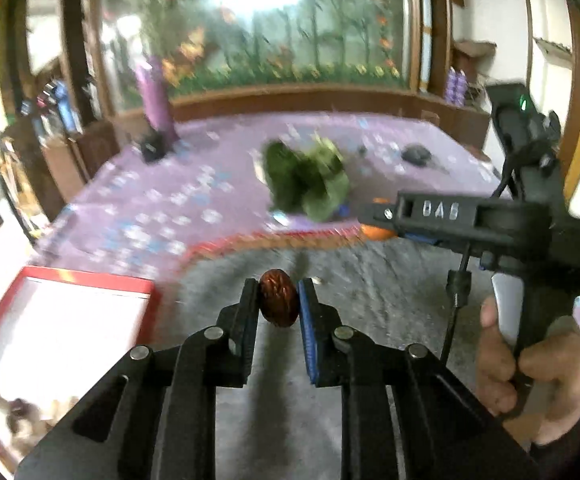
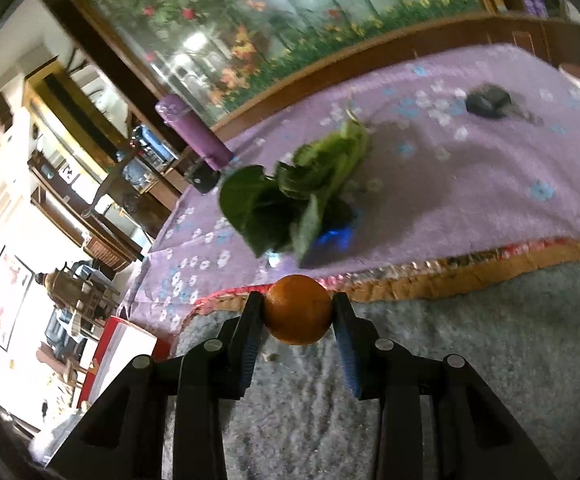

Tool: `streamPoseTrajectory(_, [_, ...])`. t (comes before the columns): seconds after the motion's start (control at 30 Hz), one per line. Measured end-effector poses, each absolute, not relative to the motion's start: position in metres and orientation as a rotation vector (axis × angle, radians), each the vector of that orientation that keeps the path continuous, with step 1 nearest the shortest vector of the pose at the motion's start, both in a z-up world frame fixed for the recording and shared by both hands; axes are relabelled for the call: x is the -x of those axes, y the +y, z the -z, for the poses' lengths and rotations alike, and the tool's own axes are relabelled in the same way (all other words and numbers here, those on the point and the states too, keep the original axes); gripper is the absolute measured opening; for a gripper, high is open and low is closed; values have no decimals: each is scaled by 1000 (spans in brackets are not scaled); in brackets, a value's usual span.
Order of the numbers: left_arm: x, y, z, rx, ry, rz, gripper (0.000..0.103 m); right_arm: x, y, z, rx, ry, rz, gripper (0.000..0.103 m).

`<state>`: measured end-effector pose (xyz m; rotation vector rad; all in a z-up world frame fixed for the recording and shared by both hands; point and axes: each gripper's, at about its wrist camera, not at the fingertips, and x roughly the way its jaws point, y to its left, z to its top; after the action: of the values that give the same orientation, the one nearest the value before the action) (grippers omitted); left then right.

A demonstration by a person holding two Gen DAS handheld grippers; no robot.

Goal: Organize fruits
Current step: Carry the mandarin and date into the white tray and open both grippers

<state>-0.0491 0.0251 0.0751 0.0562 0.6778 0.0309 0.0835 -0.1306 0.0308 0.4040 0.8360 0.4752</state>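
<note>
My left gripper (image 1: 278, 300) is shut on a small wrinkled red-brown fruit, a date (image 1: 277, 299), held above the grey mat (image 1: 369, 288). My right gripper (image 2: 297, 312) is shut on an orange (image 2: 297, 309), held above the same grey mat (image 2: 469, 340) near its far edge. In the left wrist view the right gripper (image 1: 373, 220) reaches in from the right, with the orange (image 1: 375, 232) partly hidden under its finger. A bunch of green leafy vegetable (image 1: 309, 184) lies on the purple flowered cloth; it also shows in the right wrist view (image 2: 290, 196).
A white box with red rim (image 1: 70, 312) sits at the left of the mat, also in the right wrist view (image 2: 122, 348). A purple bottle (image 1: 156, 92) and a dark small object (image 1: 415, 155) stand on the cloth. A mural wall lies behind.
</note>
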Motion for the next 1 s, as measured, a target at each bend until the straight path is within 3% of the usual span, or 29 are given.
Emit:
streamPoseTrajectory(0.43, [119, 101, -119, -43, 515, -239, 17, -34, -96, -68, -293, 695, -534, 36])
streamPoseTrajectory(1.0, [164, 195, -105, 85, 506, -383, 17, 76, 50, -81, -111, 707, -818, 35])
